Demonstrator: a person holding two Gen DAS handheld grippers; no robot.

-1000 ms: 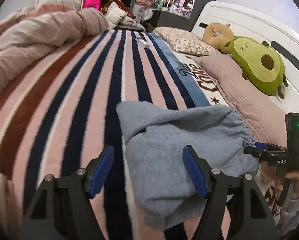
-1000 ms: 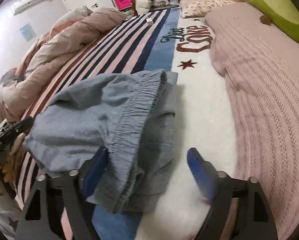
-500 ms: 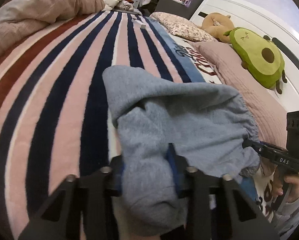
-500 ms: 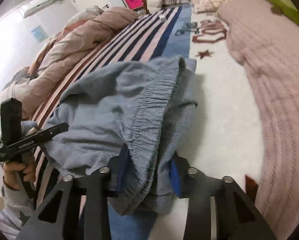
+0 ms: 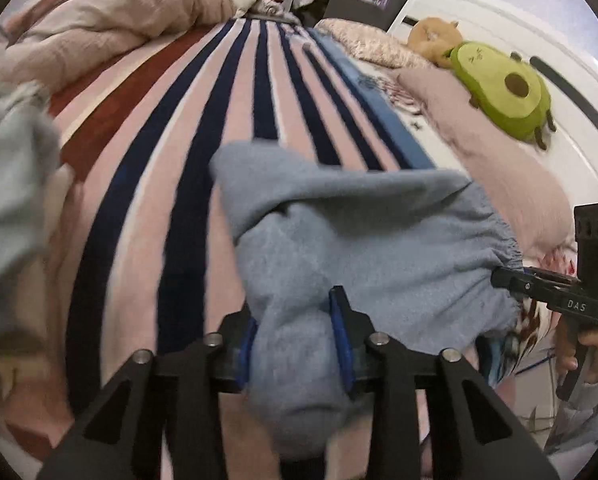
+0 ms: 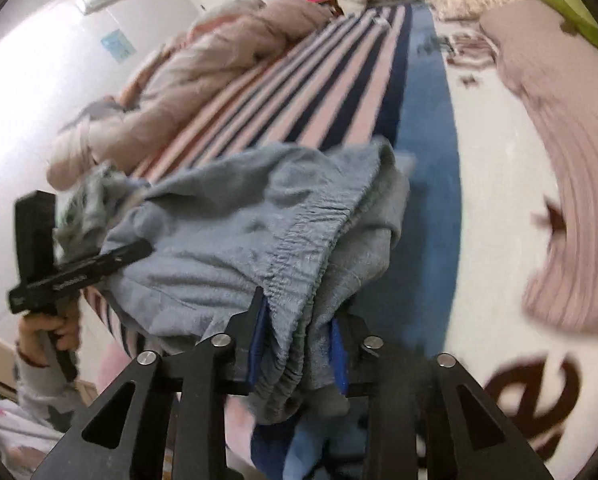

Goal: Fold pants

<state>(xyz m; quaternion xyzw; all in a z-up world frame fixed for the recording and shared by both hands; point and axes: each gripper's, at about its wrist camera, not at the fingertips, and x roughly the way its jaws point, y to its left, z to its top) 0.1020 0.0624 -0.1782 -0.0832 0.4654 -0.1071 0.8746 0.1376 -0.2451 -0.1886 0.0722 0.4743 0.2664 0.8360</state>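
The pants [image 5: 371, 240] lie bunched on the striped blanket [image 5: 203, 184] near the bed's near edge, stretched sideways between the two grippers. The left gripper [image 5: 295, 344] pinches one end, the right gripper [image 6: 297, 344] the elastic waistband end; both jaws are easing apart slightly, cloth between the pads. The long axis runs gripper to gripper, so any fold probably carries both ends together.

Right gripper [image 6: 295, 340] opening around pants [image 6: 235, 240] waistband

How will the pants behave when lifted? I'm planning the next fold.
Likely floppy: the pants sag and bunch between the left gripper and right gripper. Probably light, thin fabric. The gathered waistband may give firmer hold.
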